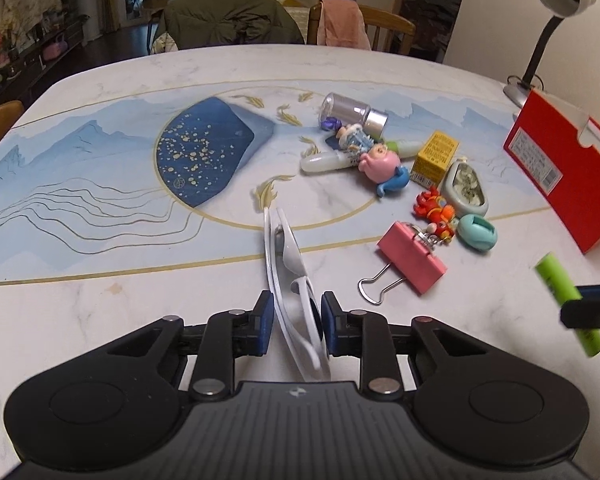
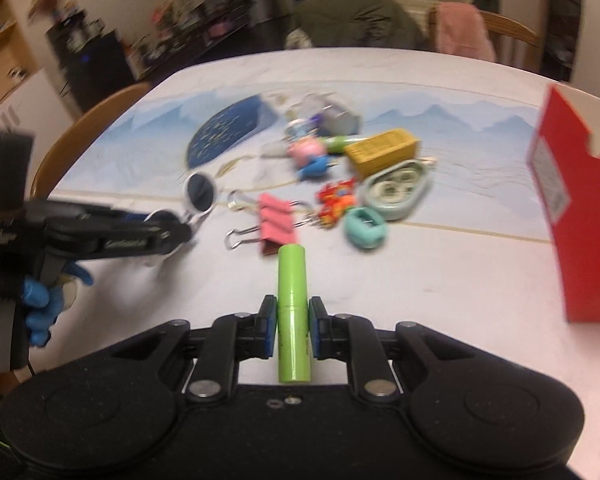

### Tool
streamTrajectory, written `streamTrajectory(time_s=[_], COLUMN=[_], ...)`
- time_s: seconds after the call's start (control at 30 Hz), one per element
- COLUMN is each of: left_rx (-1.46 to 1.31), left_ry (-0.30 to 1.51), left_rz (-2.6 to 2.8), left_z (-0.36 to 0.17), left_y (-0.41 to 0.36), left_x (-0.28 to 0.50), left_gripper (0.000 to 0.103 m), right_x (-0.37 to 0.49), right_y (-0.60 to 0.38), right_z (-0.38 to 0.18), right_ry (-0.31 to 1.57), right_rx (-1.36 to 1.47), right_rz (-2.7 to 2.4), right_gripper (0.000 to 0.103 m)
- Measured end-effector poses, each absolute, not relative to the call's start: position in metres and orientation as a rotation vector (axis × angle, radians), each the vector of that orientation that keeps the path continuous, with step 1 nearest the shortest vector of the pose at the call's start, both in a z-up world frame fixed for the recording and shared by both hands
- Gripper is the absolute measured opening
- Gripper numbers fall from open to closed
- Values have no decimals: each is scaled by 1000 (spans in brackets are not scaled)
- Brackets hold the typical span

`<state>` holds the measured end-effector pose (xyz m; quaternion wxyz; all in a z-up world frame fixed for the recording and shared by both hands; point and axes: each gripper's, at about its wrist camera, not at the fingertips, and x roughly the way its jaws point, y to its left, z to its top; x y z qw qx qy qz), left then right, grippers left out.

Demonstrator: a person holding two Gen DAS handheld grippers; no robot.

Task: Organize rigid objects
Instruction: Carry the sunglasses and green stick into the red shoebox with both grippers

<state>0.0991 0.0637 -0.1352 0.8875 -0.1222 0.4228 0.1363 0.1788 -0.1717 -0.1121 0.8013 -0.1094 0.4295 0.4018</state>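
Left wrist view. Your left gripper (image 1: 294, 322), bottom centre, has its blue pads pinched onto a pair of white sunglasses (image 1: 288, 264), which runs from the jaws up toward mid-frame over the table (image 1: 100, 312). Right of centre lies the loose pile: pink binder clip (image 1: 412, 258), teal oval piece (image 1: 477, 232), red-orange charm (image 1: 436, 210), grey-green oval case (image 1: 466, 188), yellow box (image 1: 436, 160), pink pig figure (image 1: 382, 166), white tube (image 1: 326, 160), clear bottle with silver cap (image 1: 354, 114). A red box (image 1: 560, 168) stands at the right edge, and a desk lamp (image 1: 556, 4) at upper right. Your right gripper (image 1: 580, 312) enters at the right edge, holding a green tube (image 1: 558, 284).

Right wrist view, blurred. Your right gripper (image 2: 293, 330), bottom centre, is clamped tight on the green tube (image 2: 292, 280), which points upward in frame, clear of the tabletop. The pile sits just above it, binder clip (image 2: 276, 222) nearest. Your left gripper (image 2: 180, 226) reaches in from the left, gripping the sunglasses (image 2: 200, 192); a blue-gloved hand (image 2: 44, 300) holds its handle.
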Motion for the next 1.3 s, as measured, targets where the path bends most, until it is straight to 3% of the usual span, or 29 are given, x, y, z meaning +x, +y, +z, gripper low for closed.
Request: streamTrajectory(time_s=[0.7, 1.3], left_rx=[-321, -190], left_ry=[719, 667], left_rz=[245, 0], left_z=[-59, -19], left_y=[11, -120], left_x=[102, 218], left_gripper=[21, 21], right_x=[235, 334], right_y=[-270, -355], right_z=[-36, -18], right_ry=[790, 752], right_rx=[-67, -24], right_rz=[718, 552], right_gripper=[15, 15])
